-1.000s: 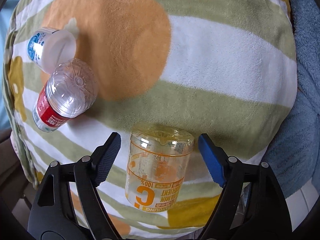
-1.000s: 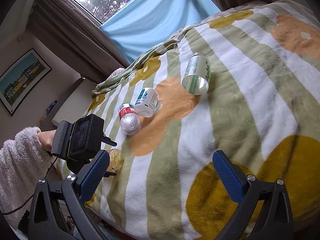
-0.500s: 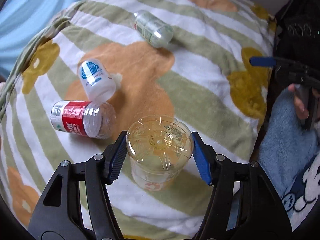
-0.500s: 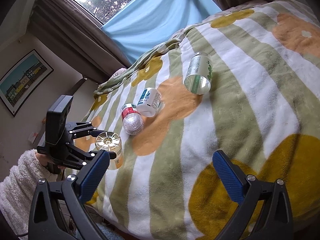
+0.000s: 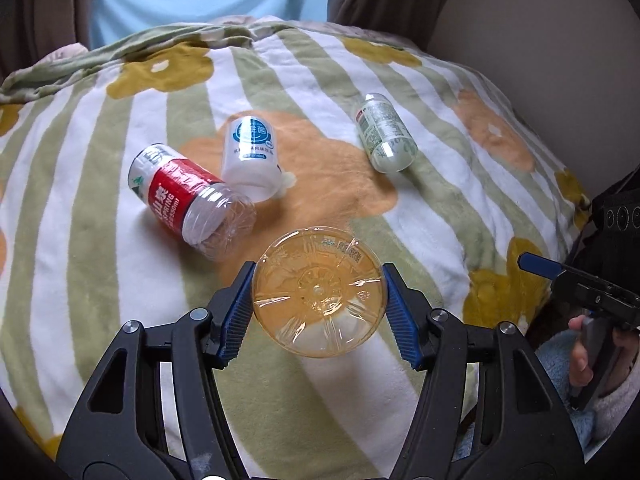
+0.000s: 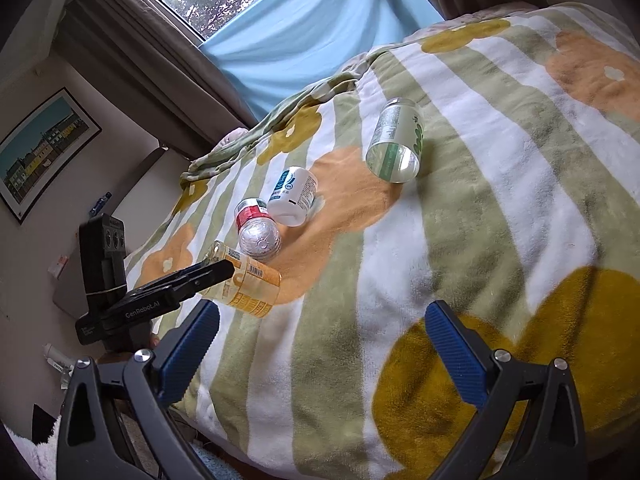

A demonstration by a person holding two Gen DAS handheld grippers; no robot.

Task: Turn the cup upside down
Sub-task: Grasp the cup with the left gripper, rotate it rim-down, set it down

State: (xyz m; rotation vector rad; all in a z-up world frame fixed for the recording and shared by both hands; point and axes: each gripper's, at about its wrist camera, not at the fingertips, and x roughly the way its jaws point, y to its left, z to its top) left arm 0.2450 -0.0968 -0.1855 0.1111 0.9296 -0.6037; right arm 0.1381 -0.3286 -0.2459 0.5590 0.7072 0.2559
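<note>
Left gripper (image 5: 319,309) has the yellow cup (image 5: 319,291) squeezed between its blue pads (image 5: 233,316), one pad on each side, right in the lower middle of the left wrist view. You're looking straight at the cup's ribbed clear bottom there, so it fills the gap between the fingers. From the right wrist view the same cup (image 6: 248,286) sits at centre left, tipped over roughly on its side with its orange-printed label showing, held just above the striped flower blanket (image 6: 460,208), or maybe brushing it, hard to call. Right gripper (image 6: 322,354) is spread wide at the bottom of its own frame with nothing in it, just blanket between the pads. Three other containers lie on the blanket further up: a red-label bottle (image 5: 188,200) on its side, a white tub (image 5: 251,156) touching it, and a green-label bottle (image 5: 386,138) off on its own to the upper right. Blue curtain (image 6: 312,24) and a framed picture (image 6: 40,152) sit in the upper left.
</note>
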